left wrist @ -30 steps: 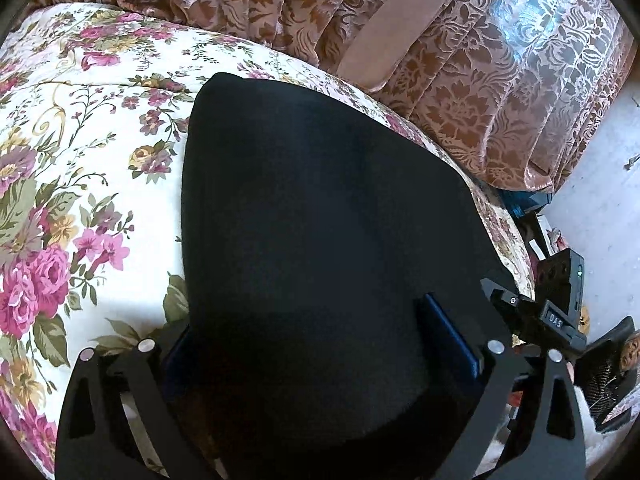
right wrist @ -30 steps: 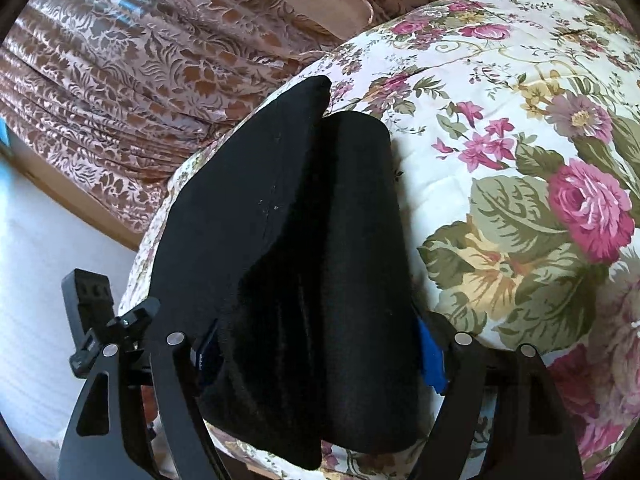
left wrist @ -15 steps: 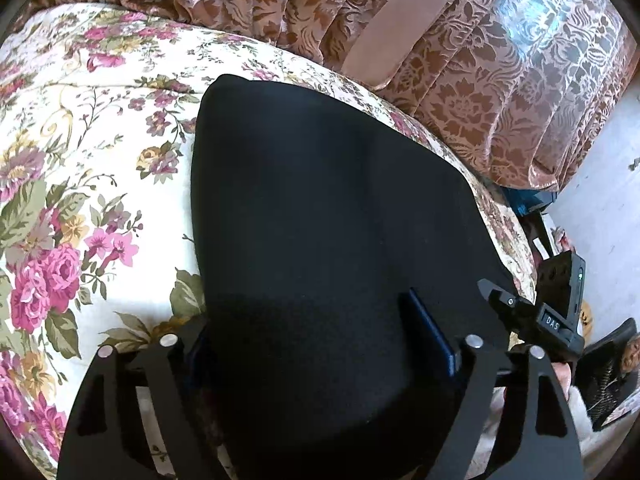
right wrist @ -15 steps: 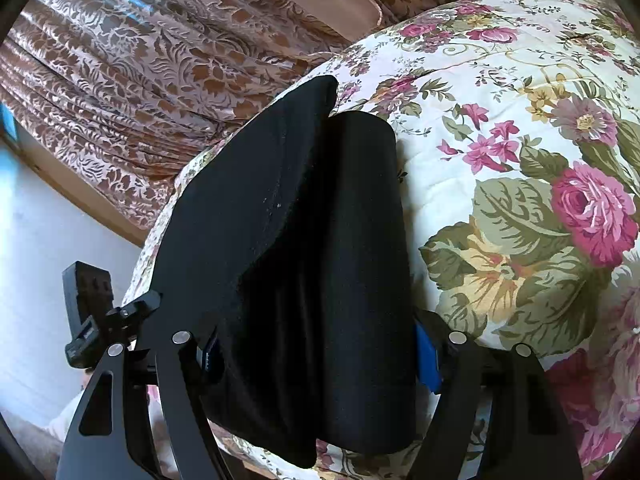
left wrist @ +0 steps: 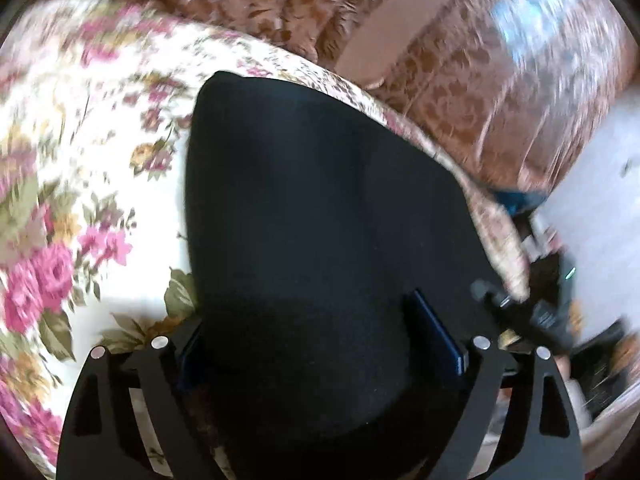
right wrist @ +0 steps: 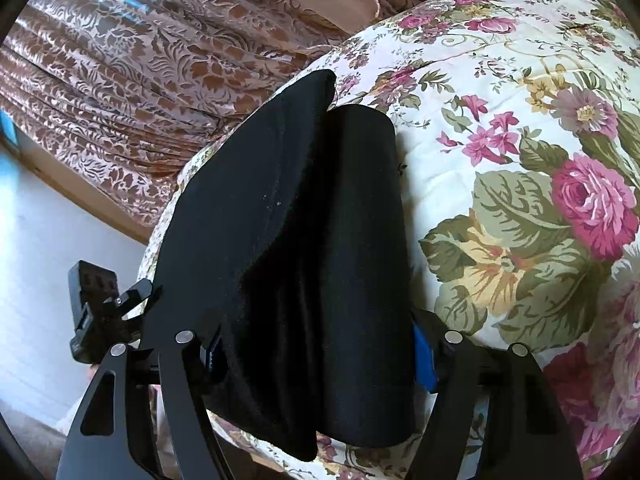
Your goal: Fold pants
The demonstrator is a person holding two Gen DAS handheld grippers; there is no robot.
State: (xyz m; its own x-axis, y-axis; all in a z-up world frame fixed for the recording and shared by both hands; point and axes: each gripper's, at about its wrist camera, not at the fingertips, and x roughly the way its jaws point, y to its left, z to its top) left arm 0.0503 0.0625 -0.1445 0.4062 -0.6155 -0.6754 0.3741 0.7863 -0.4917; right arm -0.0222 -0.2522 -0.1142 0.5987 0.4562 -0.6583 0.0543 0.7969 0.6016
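Note:
The black pants (left wrist: pixel 320 220) lie folded into a thick stack on the floral bedspread (left wrist: pixel 80 160). My left gripper (left wrist: pixel 320 344) straddles the near end of the stack, its blue-padded fingers wide apart on either side of the cloth. In the right wrist view the pants (right wrist: pixel 288 240) show layered folds, and my right gripper (right wrist: pixel 320 352) straddles their near end the same way, fingers (right wrist: pixel 424 356) spread wide beside the cloth. Neither gripper visibly pinches the fabric. The other gripper shows at the edge of each view.
The bed's edge runs beside the pants, with brown patterned curtains (right wrist: pixel 140 60) behind it. Pale floor (left wrist: pixel 592 200) and dark clutter lie past the bed edge. Open floral bedspread (right wrist: pixel 520 140) extends away from the pants.
The left view has shifted slightly and is now motion-blurred. Both grippers have crept slightly along the pants; the fold itself looks unchanged.

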